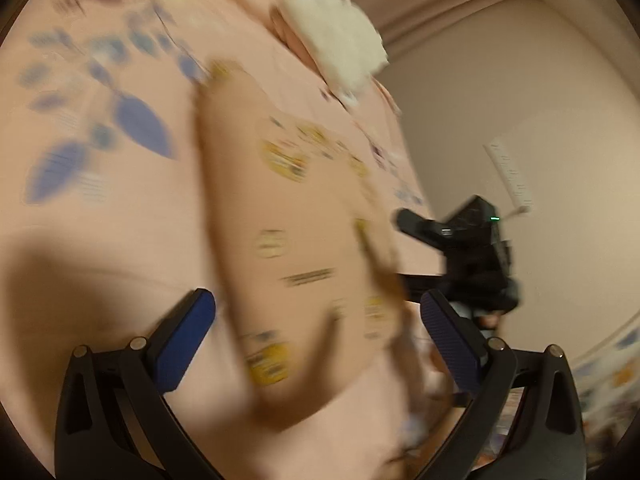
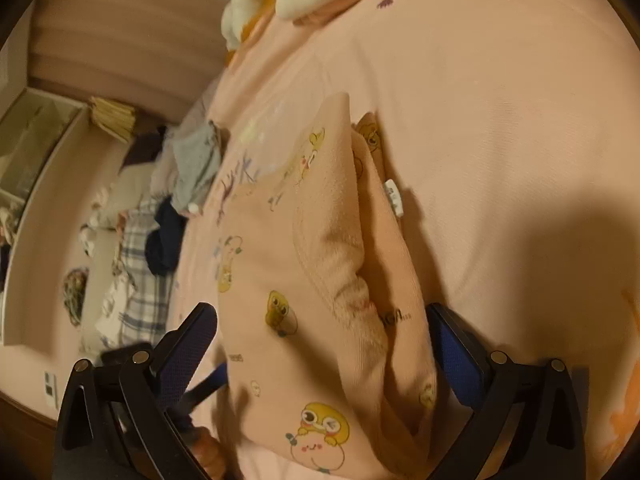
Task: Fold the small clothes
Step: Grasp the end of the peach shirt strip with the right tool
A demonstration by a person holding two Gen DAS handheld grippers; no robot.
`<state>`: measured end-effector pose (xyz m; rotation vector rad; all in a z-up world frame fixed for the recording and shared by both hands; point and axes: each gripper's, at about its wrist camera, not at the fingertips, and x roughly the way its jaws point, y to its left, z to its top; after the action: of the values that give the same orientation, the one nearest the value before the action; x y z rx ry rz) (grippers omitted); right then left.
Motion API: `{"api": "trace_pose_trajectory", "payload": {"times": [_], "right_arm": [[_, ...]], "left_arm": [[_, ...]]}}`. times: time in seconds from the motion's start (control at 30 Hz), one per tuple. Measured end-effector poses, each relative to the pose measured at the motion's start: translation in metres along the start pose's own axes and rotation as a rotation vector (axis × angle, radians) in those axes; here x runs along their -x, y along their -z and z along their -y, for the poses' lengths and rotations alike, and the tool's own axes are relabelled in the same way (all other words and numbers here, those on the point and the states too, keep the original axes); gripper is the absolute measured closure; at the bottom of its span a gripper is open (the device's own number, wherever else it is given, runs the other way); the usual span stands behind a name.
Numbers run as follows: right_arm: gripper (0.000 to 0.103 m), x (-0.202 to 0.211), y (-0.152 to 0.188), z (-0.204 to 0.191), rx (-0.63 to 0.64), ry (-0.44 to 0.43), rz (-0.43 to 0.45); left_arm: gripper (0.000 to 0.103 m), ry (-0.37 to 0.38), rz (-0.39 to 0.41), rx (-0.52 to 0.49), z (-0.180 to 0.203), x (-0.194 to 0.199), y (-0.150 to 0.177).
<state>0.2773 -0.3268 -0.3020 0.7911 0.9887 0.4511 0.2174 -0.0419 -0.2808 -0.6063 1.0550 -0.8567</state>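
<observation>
A small pink garment with yellow cartoon prints [image 2: 320,280] lies on the pink bed sheet [image 2: 500,120], partly folded, with a white tag showing. My right gripper [image 2: 322,336] is open, its blue pads either side of the garment's near end. In the left wrist view the same garment [image 1: 288,220] is blurred and lies between the wide-open jaws of my left gripper [image 1: 320,320]. The right gripper [image 1: 472,248] shows there as a black body at the right, beyond the garment's edge.
A folded white cloth [image 1: 340,40] lies at the far end of the bed. A heap of grey, navy and plaid clothes [image 2: 168,220] sits off the bed's left side. The sheet [image 1: 100,120] carries blue leaf prints. A wall [image 1: 500,100] is close on the right.
</observation>
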Motion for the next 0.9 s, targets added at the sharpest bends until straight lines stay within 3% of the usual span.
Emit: {"api": "trace_pose_trajectory", "payload": {"times": [0.27, 0.57, 0.7, 0.9], "right_arm": [[0.003, 0.001, -0.004, 0.008, 0.006, -0.054, 0.004], [0.003, 0.000, -0.003, 0.004, 0.035, -0.054, 0.048], [0.016, 0.002, -0.002, 0.007, 0.049, -0.077, 0.074], [0.020, -0.006, -0.005, 0.004, 0.071, -0.109, 0.034]], "left_arm": [[0.002, -0.133, -0.032, 0.099, 0.006, -0.039, -0.031], [0.002, -0.175, 0.013, -0.012, 0.012, -0.037, -0.016], [0.003, -0.249, 0.035, -0.069, 0.020, -0.043, -0.009], [0.003, -0.192, 0.058, 0.046, 0.006, -0.038, -0.019]]}}
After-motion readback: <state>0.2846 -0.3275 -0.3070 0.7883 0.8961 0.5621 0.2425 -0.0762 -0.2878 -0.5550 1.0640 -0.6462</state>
